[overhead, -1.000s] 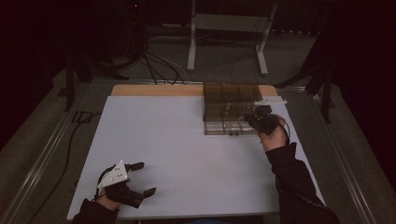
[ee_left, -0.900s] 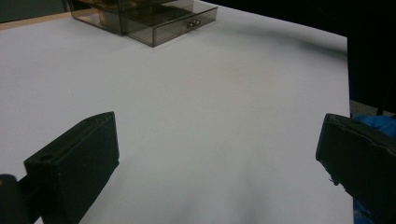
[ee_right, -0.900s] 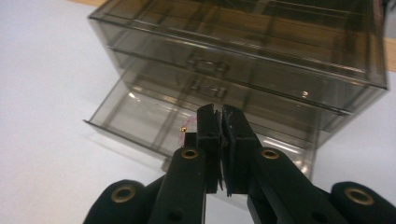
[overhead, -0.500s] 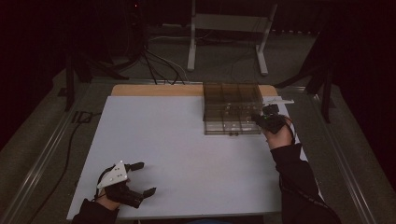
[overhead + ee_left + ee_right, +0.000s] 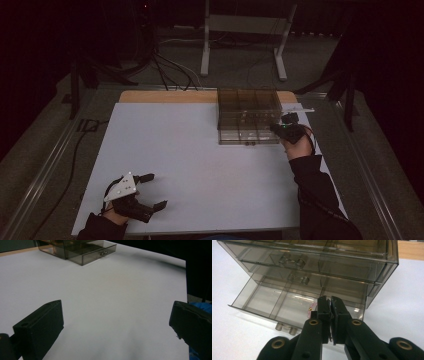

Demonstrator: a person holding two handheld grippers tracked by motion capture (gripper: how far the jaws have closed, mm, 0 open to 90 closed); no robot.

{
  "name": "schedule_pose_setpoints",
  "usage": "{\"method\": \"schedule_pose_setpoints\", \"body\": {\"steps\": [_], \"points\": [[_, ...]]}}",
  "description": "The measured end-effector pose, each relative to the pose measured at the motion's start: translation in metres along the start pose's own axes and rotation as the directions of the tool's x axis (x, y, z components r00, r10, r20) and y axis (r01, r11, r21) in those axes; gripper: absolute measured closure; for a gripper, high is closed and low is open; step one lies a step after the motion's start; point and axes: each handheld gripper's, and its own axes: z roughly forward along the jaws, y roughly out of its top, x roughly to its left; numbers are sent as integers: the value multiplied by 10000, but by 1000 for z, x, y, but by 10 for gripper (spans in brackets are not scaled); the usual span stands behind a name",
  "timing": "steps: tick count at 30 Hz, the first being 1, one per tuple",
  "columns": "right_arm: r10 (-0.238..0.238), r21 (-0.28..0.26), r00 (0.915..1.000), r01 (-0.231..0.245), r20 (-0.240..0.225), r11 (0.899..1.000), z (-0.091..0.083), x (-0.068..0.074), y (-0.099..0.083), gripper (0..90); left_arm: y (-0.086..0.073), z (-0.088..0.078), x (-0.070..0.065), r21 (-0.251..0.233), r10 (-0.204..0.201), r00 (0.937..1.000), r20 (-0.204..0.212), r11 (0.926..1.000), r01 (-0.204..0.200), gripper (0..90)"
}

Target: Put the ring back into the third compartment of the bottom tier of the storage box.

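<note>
A smoked clear drawer box (image 5: 248,115) stands at the table's back right. In the right gripper view its bottom drawer (image 5: 259,302) is pulled out, and the two drawers above it are pushed in. My right gripper (image 5: 276,128) is at the box's front right corner. Its jaws are shut together over the open drawer (image 5: 330,302). A small pink and gold thing (image 5: 309,311) shows just left of the jaws, partly hidden; whether it is held is unclear. My left gripper (image 5: 156,190) rests near the front left edge, jaws wide open with nothing between them (image 5: 117,322).
The white table top (image 5: 200,150) lies between the two hands, with a wooden strip (image 5: 165,96) along its far edge. Beyond the table are a metal stand (image 5: 245,30) and cables (image 5: 165,70) on the floor. A blue edge (image 5: 200,306) shows beside the left gripper's right jaw.
My right hand has shifted slightly to the right by the box's front right corner, with its jaws still shut. The left gripper has stayed in place.
</note>
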Motion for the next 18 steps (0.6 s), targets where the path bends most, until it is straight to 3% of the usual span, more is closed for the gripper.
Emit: {"method": "schedule_pose_setpoints", "body": {"steps": [18], "points": [[416,355,9991,-418,79,9985,21,-8,-11,867,0,0,0,-6,17,10000,-2,10000,-17,4]]}}
